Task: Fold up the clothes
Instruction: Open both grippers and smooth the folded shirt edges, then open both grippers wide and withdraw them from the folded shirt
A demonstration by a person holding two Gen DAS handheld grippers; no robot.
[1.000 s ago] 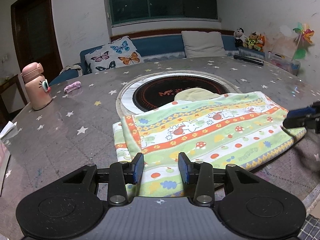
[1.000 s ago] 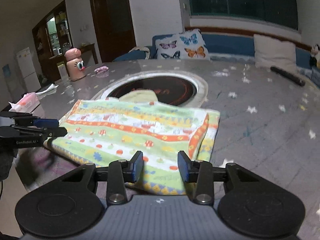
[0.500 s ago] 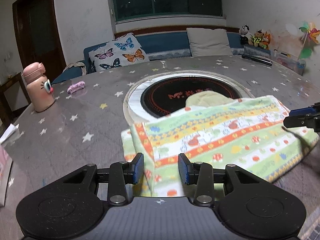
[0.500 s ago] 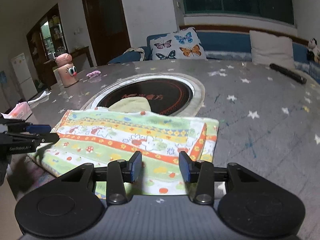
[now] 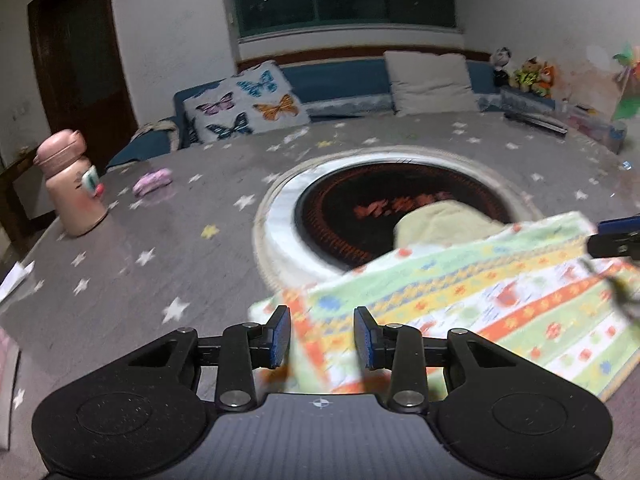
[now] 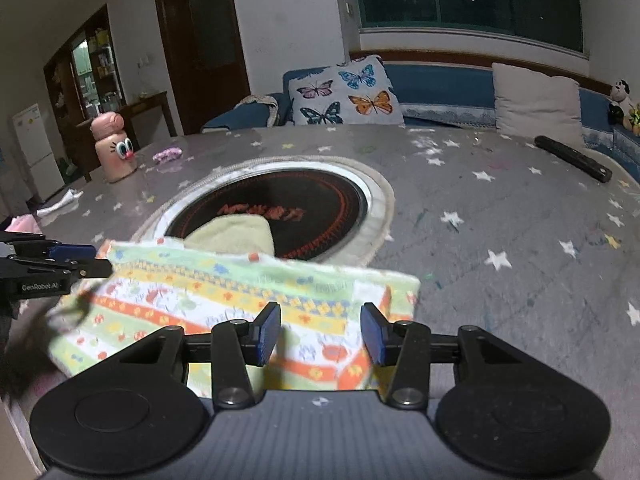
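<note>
Both grippers stand released, fingers apart: the left gripper over one near corner of the striped garment, the right gripper over the other. The garment lies on the starry desk as a doubled rectangle, its far edge lapping the round cooktop. Whether more folds are due, I can't judge. "GenRobot.AI" is printed on the left gripper; the cooktop's red lettering is too blurred to read.

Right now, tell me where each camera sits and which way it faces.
Left wrist: on the left gripper, jaws open, facing the sofa across the striped garment; the right gripper's tips show at right.
Right wrist: on the right gripper, jaws open, facing alike; the left gripper at left.
Shared: garment, black hotplate, pink bottle.
</note>
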